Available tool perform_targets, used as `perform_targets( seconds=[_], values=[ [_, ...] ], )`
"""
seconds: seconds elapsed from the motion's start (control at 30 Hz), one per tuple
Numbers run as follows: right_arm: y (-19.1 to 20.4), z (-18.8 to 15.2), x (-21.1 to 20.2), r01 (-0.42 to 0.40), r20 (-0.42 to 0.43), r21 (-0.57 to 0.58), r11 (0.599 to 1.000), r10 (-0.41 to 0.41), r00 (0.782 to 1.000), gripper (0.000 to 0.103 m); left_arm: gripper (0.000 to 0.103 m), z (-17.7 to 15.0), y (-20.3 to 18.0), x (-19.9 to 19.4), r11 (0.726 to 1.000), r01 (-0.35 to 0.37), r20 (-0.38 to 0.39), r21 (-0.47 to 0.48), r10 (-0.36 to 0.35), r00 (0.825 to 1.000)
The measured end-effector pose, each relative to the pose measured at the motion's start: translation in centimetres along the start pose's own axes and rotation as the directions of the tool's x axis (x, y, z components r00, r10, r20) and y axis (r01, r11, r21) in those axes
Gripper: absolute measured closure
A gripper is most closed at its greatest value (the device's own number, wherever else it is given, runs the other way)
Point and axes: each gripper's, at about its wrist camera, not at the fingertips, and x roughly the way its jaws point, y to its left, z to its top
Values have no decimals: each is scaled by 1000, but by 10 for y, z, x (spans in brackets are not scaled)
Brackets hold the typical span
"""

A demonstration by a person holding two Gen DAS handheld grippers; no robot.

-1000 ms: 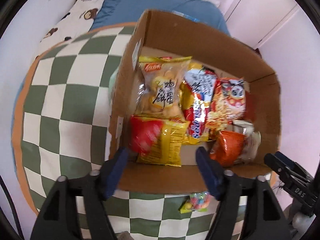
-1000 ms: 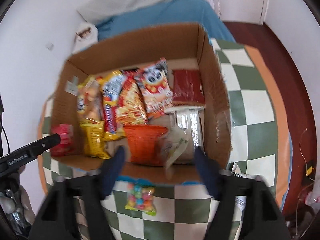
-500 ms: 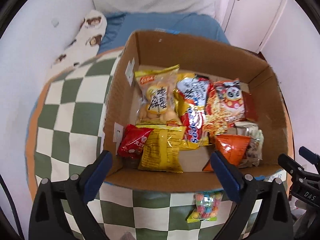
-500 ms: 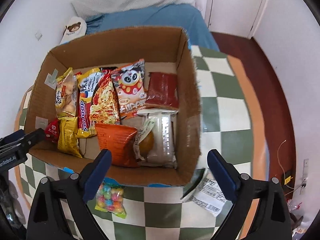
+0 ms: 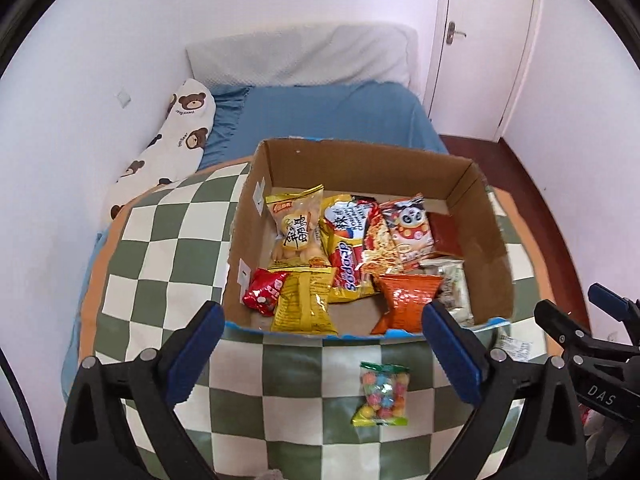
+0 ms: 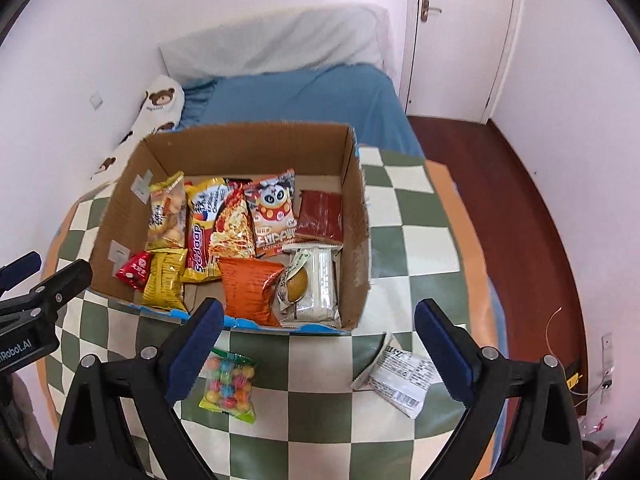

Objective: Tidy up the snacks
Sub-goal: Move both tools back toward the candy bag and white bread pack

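A cardboard box (image 5: 488, 240) (image 6: 356, 216) stands on the green checkered cloth and holds several snack packs. A bag of coloured candy balls (image 5: 382, 390) (image 6: 229, 385) lies on the cloth in front of the box. A white packet (image 6: 402, 376) lies to the right of the candy, partly seen in the left wrist view (image 5: 514, 346). My left gripper (image 5: 320, 348) is open and empty, held above the cloth before the box. My right gripper (image 6: 316, 346) is open and empty, above the cloth between the candy and the white packet.
The table (image 5: 160, 240) with the checkered cloth stands against a bed with a blue sheet (image 5: 320, 112) and a bear-print pillow (image 5: 180, 136). A white door (image 6: 460, 32) and dark wood floor (image 6: 520, 184) lie to the right.
Both grippers have opened wide and pulled back and up from the box. A red pack and a white pack now lie in the box.
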Motion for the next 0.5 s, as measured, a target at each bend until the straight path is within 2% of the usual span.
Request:
perform_targets(
  seconds=[0.27,0.5],
  values=[
    [5,-11,-56,-25,104,-3,1000,25,994,5,2,-16,-1,-42,1000,6,57,-18,-5,998],
    [0,-22,-71,-95,96,36,995,91,991,5,2,-27,-10,-52,1000,-5,66,-11,6,998]
  ],
)
